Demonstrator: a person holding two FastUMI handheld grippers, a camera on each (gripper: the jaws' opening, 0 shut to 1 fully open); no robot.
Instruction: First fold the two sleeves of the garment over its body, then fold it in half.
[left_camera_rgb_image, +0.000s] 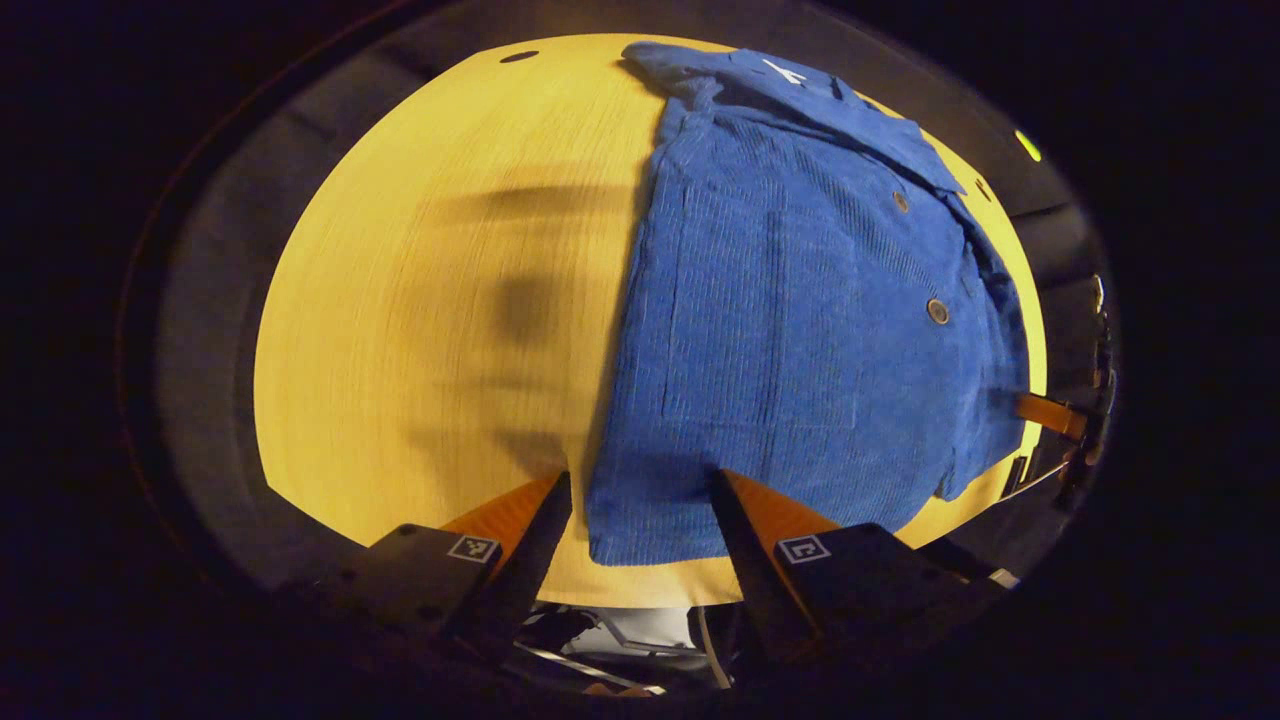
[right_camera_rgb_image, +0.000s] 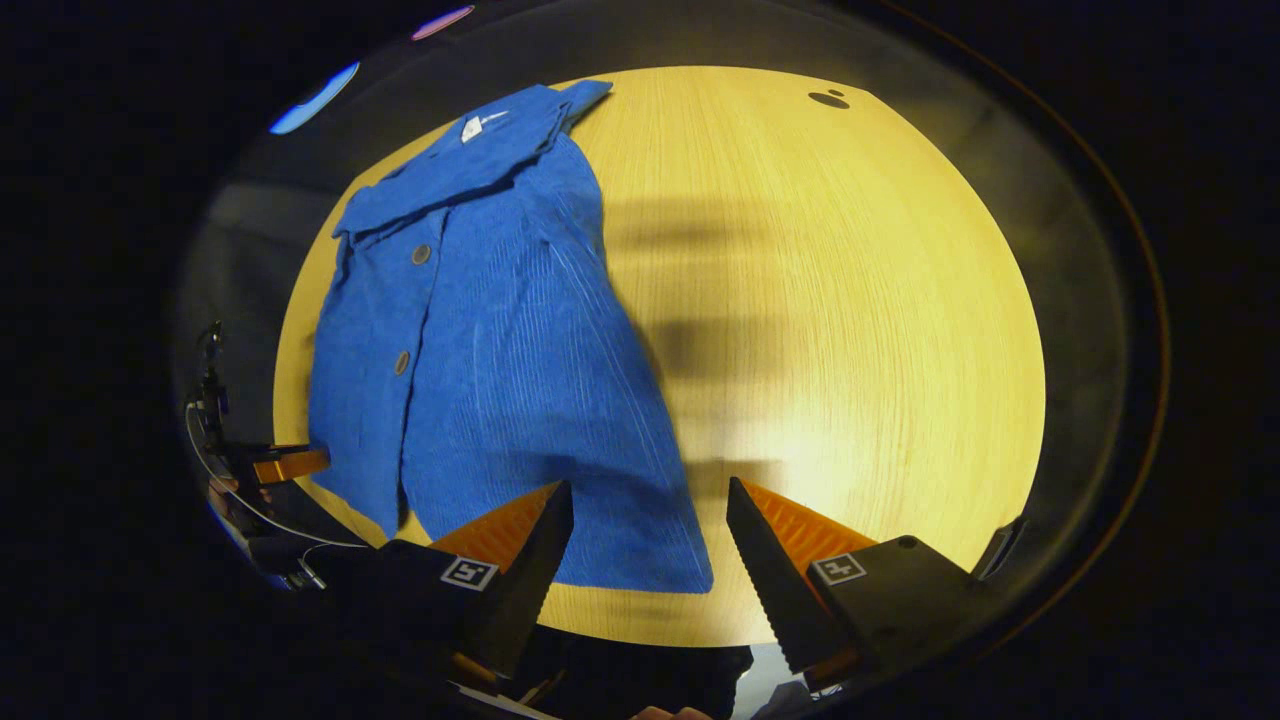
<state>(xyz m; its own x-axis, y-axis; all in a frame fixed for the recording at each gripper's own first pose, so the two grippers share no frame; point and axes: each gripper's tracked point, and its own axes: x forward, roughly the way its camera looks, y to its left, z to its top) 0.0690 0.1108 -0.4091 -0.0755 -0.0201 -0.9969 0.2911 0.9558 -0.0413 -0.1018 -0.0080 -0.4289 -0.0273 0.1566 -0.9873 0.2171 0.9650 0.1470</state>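
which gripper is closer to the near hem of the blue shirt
Both about equal, I can't pick. Left gripper and right gripper, both open, each hover at a corner of the blue shirt's hem.

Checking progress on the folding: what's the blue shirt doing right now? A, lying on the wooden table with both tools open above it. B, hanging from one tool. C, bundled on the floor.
A: the blue shirt lies on the wooden table, and both the left tool and the right tool are open, gripping nothing.

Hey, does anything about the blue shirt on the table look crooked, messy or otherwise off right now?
Nothing is spilled or damaged. The blue shirt lies on the wooden table, sleeves apparently folded in. It sits toward one side of the table rather than centred, and its collar looks a little rumpled. Both tongs are open, holding nothing.
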